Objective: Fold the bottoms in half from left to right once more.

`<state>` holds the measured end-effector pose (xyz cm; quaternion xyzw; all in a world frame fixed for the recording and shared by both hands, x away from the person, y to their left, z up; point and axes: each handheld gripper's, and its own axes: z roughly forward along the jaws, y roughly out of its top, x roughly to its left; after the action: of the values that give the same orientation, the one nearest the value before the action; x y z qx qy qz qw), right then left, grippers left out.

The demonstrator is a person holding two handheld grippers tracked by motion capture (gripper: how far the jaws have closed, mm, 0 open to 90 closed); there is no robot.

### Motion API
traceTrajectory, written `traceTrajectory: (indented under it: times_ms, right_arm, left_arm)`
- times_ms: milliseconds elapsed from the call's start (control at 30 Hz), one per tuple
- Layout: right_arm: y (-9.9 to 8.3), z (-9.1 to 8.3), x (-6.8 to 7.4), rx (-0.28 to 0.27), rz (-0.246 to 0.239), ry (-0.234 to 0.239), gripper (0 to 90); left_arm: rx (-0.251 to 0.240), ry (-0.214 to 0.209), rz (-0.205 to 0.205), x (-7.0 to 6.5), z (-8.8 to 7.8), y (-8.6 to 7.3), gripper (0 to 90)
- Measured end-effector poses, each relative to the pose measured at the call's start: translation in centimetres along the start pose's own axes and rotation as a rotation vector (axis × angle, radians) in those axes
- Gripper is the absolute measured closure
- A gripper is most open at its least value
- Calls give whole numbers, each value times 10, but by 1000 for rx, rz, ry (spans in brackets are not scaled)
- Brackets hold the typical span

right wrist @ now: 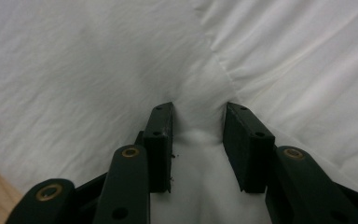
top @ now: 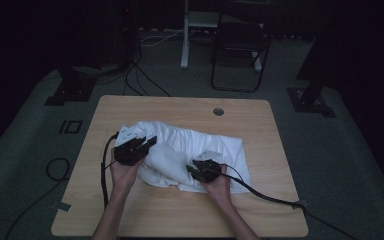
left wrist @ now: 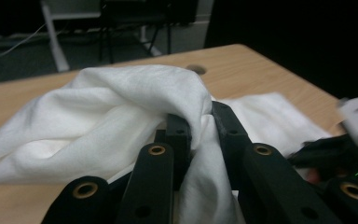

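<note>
White cloth [top: 180, 150] lies bunched mid-table [top: 260, 210]. Left gripper [left wrist: 200, 123] is clenched on a raised fold, fabric pinched tight between the jaws. Right gripper [right wrist: 198, 135] straddles a ridge of cloth; jaws look apart from it, not pressing, though the view is close and hard to call. Cloth is light, limp, drapes and slips. Grab at edges or corners, not the bunched middle.
</note>
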<state>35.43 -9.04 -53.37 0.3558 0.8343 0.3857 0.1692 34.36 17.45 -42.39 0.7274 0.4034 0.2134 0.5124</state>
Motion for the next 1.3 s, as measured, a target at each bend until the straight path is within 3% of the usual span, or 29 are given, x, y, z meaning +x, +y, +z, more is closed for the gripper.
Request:
traceTrajectory:
  times_ms: [33, 133, 167, 200, 267, 300, 333, 367, 400, 433, 500, 533, 567, 633, 700, 767, 833, 867, 900, 933, 967, 1000, 1033, 1133, 1233, 1300]
  right_arm:
    - [2, 1, 4, 14, -26, -20, 637]
    - [6, 5, 10, 22, -30, -20, 644]
    - [8, 8, 10, 16, -4, 17, 644]
    - [8, 8, 10, 16, -4, 17, 644]
    - [15, 2, 2, 48, -3, 84, 628]
    - [15, 2, 2, 48, -3, 84, 628]
    - [22, -9, -11, -3, 47, 119, 645]
    - [27, -15, -18, -37, 72, 81, 653]
    - [27, -15, -18, -37, 72, 81, 653]
    - [40, -21, -32, -102, 130, 61, 657]
    - [45, -20, -39, -116, 148, 62, 657]
    - [53, -8, -53, -85, 165, 5, 657]
    - [55, 1, -59, -58, 182, -6, 662]
    - [51, 22, -69, -18, 231, 14, 667]
    - [44, 39, -72, 57, 248, 34, 657]
    - [40, 45, -72, 75, 240, 44, 655]
    - [42, 32, -69, 86, 177, 37, 571]
    - [42, 32, -69, 86, 177, 37, 571]
    - [42, 14, -63, 70, 113, 6, 558]
    - [40, 3, -61, 45, 94, 8, 556]
    - [40, 3, -61, 45, 94, 8, 556]
    - [29, -21, -59, 11, 81, 0, 558]
    - [29, -21, -59, 11, 81, 0, 558]
    - [2, -46, -60, 32, 35, -81, 558]
    - [-20, -59, -73, 29, 93, -146, 568]
    - [-26, -60, -78, 31, 122, -154, 570]
  left_arm:
    - [0, -8, 15, -4, 1, 3, 798]
    - [-11, -28, 47, -16, 6, 11, 798]
    - [-6, -30, 73, -22, 9, 15, 798]
    - [-6, -30, 73, -22, 9, 15, 798]
    - [10, -37, 96, -27, 14, 17, 798]
    - [10, -37, 96, -27, 14, 17, 798]
    - [21, -44, 106, -28, 16, 15, 798]
    - [25, -47, 108, -28, 17, 15, 798]
    - [25, -47, 108, -28, 17, 15, 798]
    - [27, -54, 104, -29, 18, 14, 798]
    - [27, -57, 105, -29, 18, 14, 798]
    - [27, -60, 106, -30, 19, 15, 798]
    - [28, -64, 107, -30, 19, 15, 798]
    - [31, -75, 117, -33, 22, 16, 798]
    - [33, -79, 120, -35, 23, 17, 798]
    - [38, -90, 128, -37, 27, 17, 798]
    - [44, -99, 137, -40, 30, 18, 798]
    - [47, -102, 142, -41, 32, 18, 798]
    - [49, -105, 143, -43, 33, 18, 798]
    - [51, -109, 151, -44, 34, 18, 798]
    - [53, -112, 155, -46, 34, 19, 798]
    - [57, -116, 167, -49, 36, 20, 798]
    - [57, -116, 167, -49, 36, 20, 798]
    - [71, -126, 192, -57, 42, 22, 798]
    - [78, -138, 203, -62, 46, 22, 798]
    - [87, -153, 213, -67, 52, 23, 798]
